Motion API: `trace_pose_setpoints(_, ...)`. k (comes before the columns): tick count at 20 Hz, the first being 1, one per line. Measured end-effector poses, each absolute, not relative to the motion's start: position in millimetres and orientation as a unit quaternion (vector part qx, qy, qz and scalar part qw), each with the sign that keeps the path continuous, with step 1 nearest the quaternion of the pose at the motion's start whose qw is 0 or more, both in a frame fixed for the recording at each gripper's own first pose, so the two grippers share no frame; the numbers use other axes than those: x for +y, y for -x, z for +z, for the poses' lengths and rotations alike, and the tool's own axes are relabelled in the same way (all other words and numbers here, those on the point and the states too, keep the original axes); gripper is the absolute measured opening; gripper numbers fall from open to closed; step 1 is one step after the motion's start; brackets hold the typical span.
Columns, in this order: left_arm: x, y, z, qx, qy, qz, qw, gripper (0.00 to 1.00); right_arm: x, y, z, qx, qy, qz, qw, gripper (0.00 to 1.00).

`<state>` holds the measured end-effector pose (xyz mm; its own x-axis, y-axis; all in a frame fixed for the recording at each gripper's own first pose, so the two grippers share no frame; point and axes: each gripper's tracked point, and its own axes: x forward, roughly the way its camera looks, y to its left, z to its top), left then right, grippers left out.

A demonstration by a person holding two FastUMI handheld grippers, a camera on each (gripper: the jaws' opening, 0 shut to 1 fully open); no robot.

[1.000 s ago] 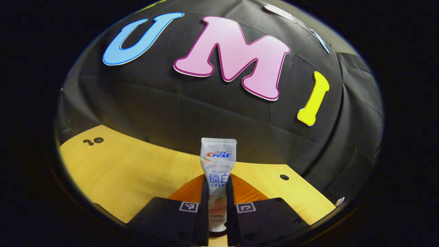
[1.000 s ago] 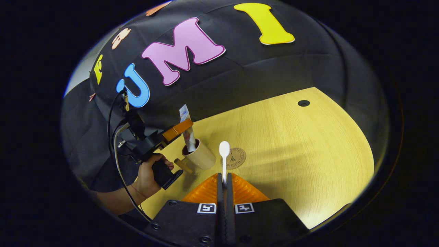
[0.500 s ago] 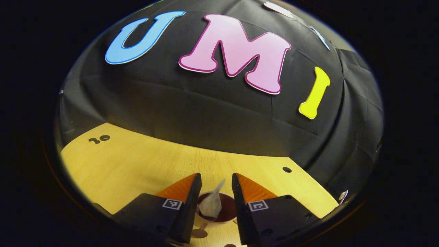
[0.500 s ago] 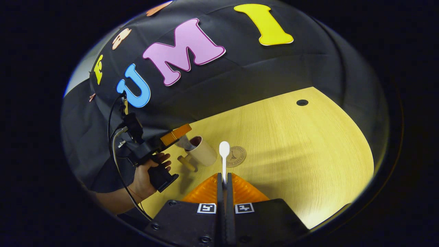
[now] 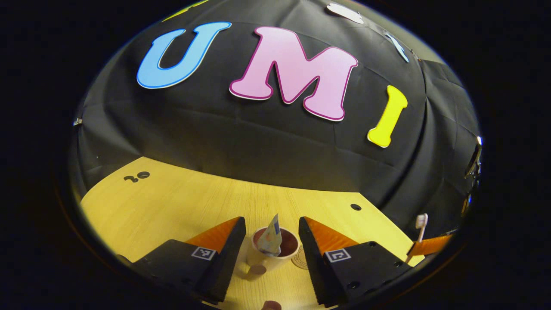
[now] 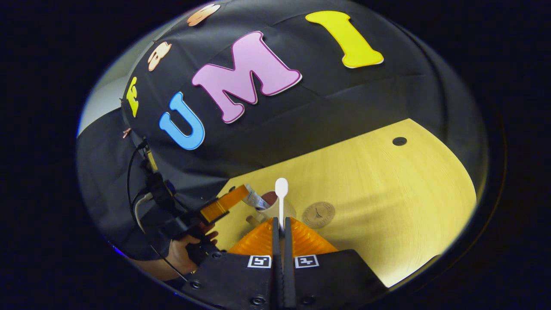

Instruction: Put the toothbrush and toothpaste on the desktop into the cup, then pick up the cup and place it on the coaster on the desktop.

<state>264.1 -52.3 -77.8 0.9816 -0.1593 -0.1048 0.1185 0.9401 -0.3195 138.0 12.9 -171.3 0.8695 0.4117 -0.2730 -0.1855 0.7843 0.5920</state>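
Both fingers of my left gripper [image 5: 271,254] stand wide apart, empty, flanking the cup [image 5: 270,254] ahead that contains the toothpaste [image 5: 271,237]. My right gripper [image 6: 281,254] is clamped on the toothbrush [image 6: 281,202], whose handle is hidden between the fingers; the coaster [image 6: 318,214] lies just right of it.

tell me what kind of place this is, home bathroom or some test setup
Likely a staged recording booth, not a bathroom: a black cloth wall backs a bare wooden desktop with only a cup, a coaster and handheld grippers.
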Motion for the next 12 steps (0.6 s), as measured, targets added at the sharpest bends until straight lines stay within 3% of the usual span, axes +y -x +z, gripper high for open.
trace_pose_setpoints(12,-48,-144,-118,0.133,0.154,-0.063,0.977,0.77,67,-262,-118,0.094,-0.294,0.203,0.929,0.05)
